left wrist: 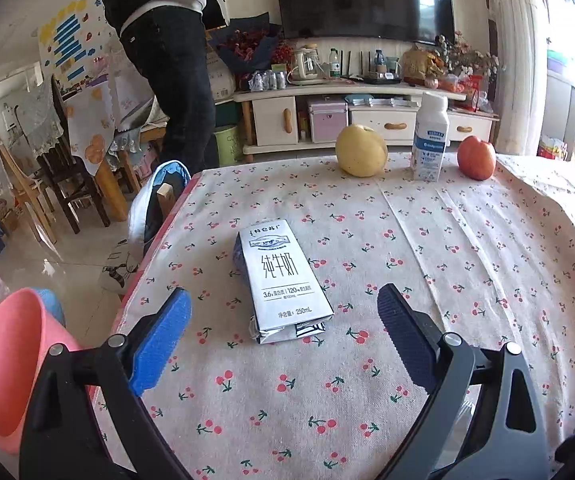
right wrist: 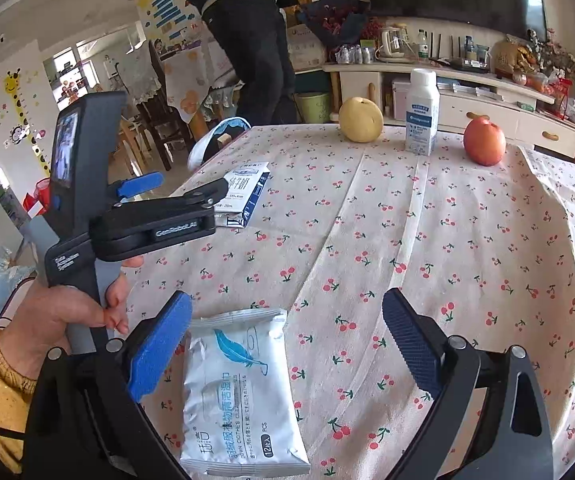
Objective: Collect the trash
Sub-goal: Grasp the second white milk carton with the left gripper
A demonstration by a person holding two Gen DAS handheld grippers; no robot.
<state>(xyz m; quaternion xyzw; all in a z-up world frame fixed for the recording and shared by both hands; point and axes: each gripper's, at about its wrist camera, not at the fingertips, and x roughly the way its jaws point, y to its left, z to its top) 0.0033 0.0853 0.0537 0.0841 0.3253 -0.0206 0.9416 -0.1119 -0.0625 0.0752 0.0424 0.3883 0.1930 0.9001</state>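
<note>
My left gripper gapes wide over the flattened milk carton near the table's left edge, its long axis running away from me. My right gripper, equally wide, straddles a wipes packet, seemingly lying lengthwise at the near edge.

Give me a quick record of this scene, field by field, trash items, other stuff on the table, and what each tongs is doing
trash: flattened milk carton; wipes packet
other items: yellow pear, white bottle, red apple
surface: cherry-print tablecloth
bin: pink bucket, off the table's left edge
left tongs: open, facing the carton
right tongs: open, over the packet
</note>
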